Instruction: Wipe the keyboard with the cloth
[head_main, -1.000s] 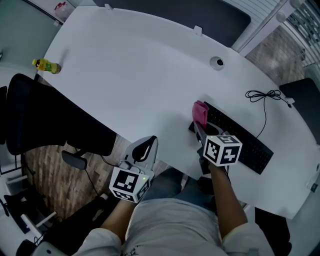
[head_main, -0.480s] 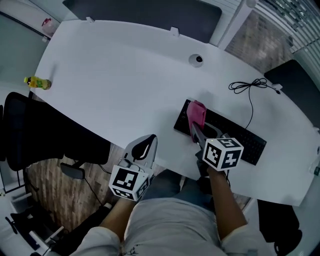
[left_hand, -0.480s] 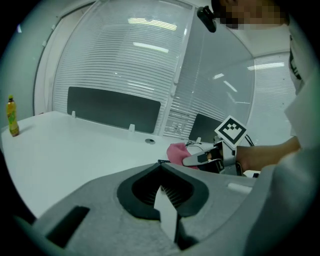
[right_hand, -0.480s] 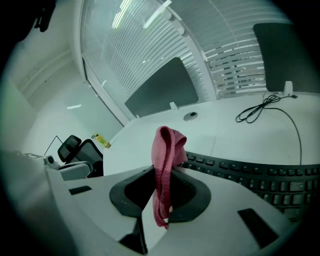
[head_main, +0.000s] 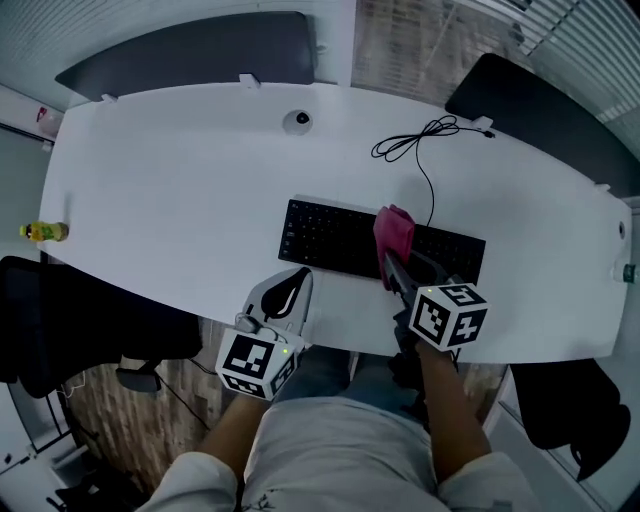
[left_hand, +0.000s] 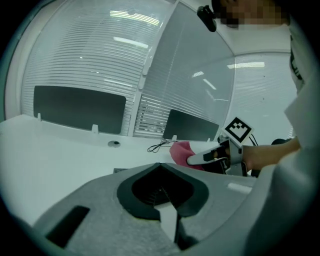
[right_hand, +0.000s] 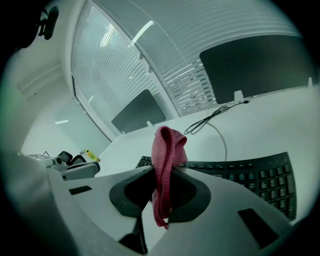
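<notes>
In the head view, the black keyboard (head_main: 330, 240) lies nearly level on the white desk (head_main: 180, 190), close to your edge, its cable (head_main: 420, 140) looping away toward the far side; the pink cloth (head_main: 394, 232) sits bunched over the keys just right of the keyboard's middle. Half a second ago that cloth was at the keyboard's left end and the keyboard ran slanted across the right of the picture, so the cloth has travelled along the keys. Your right tongs (head_main: 392, 262) reach over the keyboard's near edge with the cloth at their tips, while your left tongs (head_main: 298, 280) hang off the desk's near edge, well apart from the keyboard. In the left gripper view, the left tongs (left_hand: 160, 166) are pressed together with nothing between them, and the cloth (left_hand: 181, 151) shows beyond them at the tips of the other tongs. In the right gripper view, the right tongs (right_hand: 162, 172) are clamped on the cloth (right_hand: 167, 147), which stands up in a folded bunch past the tips and trails a frayed end back between them; the keyboard (right_hand: 250, 175) stretches just behind, though you cannot tell here whether cloth and keys touch
</notes>
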